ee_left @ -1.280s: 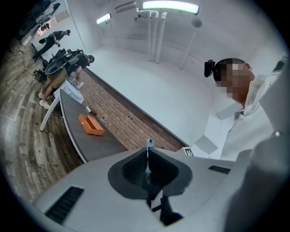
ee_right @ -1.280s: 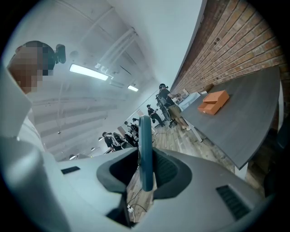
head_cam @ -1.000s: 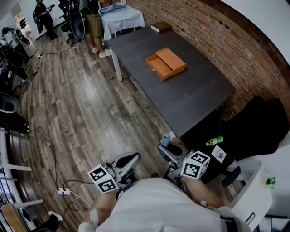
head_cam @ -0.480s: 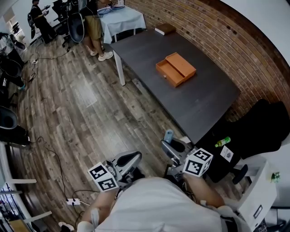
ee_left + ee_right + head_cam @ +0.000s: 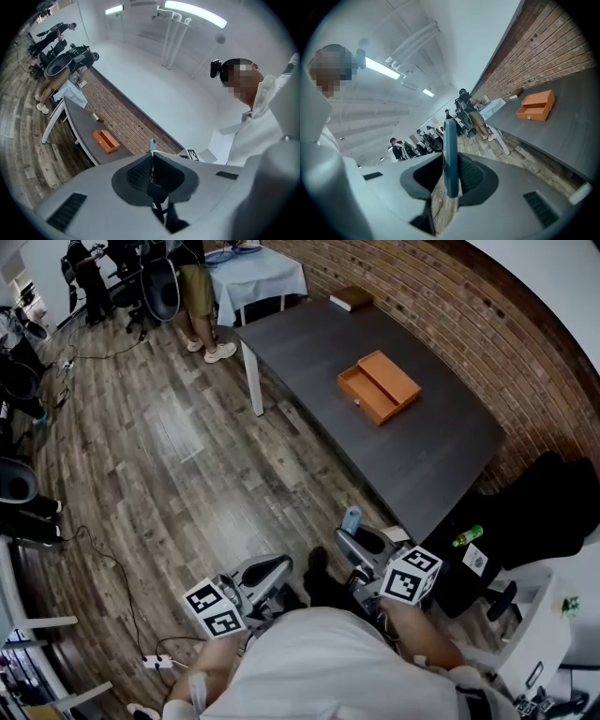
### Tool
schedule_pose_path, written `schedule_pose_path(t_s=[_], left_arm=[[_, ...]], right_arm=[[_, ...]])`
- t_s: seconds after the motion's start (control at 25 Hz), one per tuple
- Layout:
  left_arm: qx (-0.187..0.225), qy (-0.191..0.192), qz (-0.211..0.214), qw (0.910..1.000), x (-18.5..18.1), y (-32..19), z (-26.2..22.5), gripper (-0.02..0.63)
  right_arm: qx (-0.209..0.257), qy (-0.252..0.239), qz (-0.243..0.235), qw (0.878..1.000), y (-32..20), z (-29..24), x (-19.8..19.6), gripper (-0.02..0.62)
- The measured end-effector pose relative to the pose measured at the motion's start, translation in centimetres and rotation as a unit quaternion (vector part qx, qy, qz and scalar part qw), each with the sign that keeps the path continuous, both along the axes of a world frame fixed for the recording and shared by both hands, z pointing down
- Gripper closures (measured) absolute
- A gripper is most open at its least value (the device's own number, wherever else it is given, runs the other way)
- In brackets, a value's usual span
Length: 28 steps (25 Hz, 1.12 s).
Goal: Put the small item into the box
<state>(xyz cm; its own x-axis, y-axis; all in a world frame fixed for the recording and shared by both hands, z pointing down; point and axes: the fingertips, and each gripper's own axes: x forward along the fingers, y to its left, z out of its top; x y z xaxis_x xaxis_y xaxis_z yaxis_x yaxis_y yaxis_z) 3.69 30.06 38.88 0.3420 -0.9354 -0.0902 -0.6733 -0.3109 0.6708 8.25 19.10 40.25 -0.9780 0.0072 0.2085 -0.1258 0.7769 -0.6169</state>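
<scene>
An orange box (image 5: 379, 387) lies open on the dark table (image 5: 431, 456), far ahead of both grippers; the same orange box (image 5: 536, 106) shows in the right gripper view and, small, (image 5: 106, 140) in the left gripper view. My right gripper (image 5: 356, 542) is held low near my body, off the table's near corner, and is shut on a small flat blue item (image 5: 351, 519). In the right gripper view the blue item (image 5: 450, 154) stands upright between the pads. My left gripper (image 5: 272, 570) is beside it, over the floor, shut with nothing in it (image 5: 151, 161).
A brown book (image 5: 351, 298) lies at the table's far end. Beyond stands a table with a blue cloth (image 5: 253, 273), with people and office chairs around it. A green bottle (image 5: 469, 536) rests on black stuff at the right. Cables and a power strip (image 5: 159, 662) lie on the wood floor.
The table and the orange box have drifted right and slightly down in the head view. Both grippers stay in the same place by my body, the right one still gripping the blue item.
</scene>
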Motion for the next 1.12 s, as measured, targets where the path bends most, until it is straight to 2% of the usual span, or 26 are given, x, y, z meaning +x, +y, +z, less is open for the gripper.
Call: schedule_pose_path(t_s=[0.24,0.48,0.72,1.12], left_arm=[[-0.004,-0.008,-0.019,0.9998,-3.3,-2.1,0.4,0.588],[0.0,-0.024,-0.04,0.9989,-7.6,-6.0,-0.3,0.588],[0.003,-0.028,-0.014,0.9995,-9.9,-12.7,-1.0,0.588],[-0.014,-0.034,0.031,0.9988,-11.3,-23.0,-1.0,0.588]], right_arm=[[-0.008,-0.002,-0.025,1.0,-1.9,1.0,-3.9,0.494],[-0.002,-0.016,-0.048,0.999,-5.8,0.7,-8.9,0.494],[0.0,-0.018,-0.027,0.999,-12.4,0.0,-11.2,0.494],[-0.021,-0.012,0.023,0.999,-21.6,1.4,-10.7,0.494]])
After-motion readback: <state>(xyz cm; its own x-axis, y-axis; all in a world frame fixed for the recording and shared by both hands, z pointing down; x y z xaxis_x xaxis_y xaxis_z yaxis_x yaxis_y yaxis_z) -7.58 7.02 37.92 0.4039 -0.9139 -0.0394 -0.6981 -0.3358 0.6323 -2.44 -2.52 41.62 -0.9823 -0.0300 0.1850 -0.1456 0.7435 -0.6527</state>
